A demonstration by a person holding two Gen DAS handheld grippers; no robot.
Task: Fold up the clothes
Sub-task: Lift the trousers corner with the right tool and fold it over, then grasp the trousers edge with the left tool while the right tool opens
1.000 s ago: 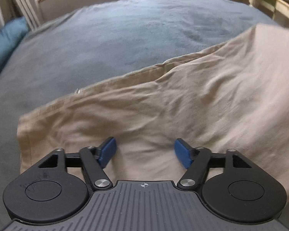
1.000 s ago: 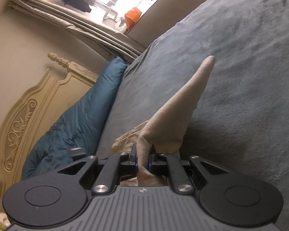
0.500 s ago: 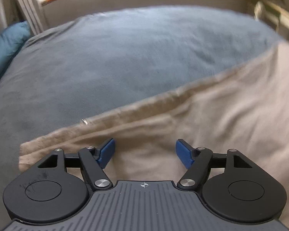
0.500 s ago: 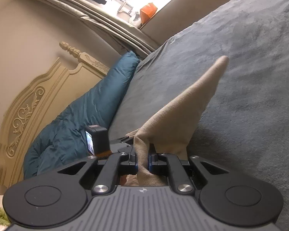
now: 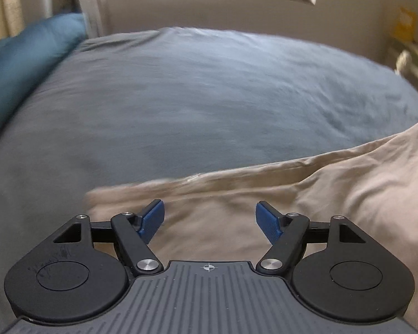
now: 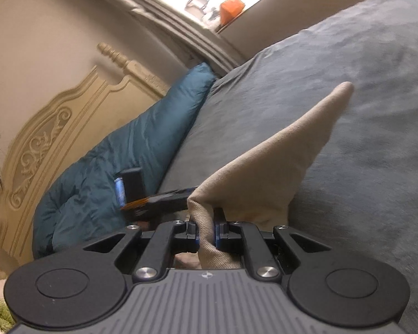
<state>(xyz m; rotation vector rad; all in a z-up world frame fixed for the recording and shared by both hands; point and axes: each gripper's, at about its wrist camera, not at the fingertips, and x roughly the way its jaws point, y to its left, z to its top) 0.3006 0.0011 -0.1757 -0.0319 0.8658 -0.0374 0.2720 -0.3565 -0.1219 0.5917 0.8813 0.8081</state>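
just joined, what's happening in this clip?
A person is folding a beige garment on a bed with a grey-blue cover, using two hand-held grippers. The right hand-held gripper is clamped on a bunched fold of the fabric and holds it lifted off the bed. The left hand-held gripper is open, hovering just above the flat part of the garment near its edge, gripping nothing. A teal pillow lies by the headboard.
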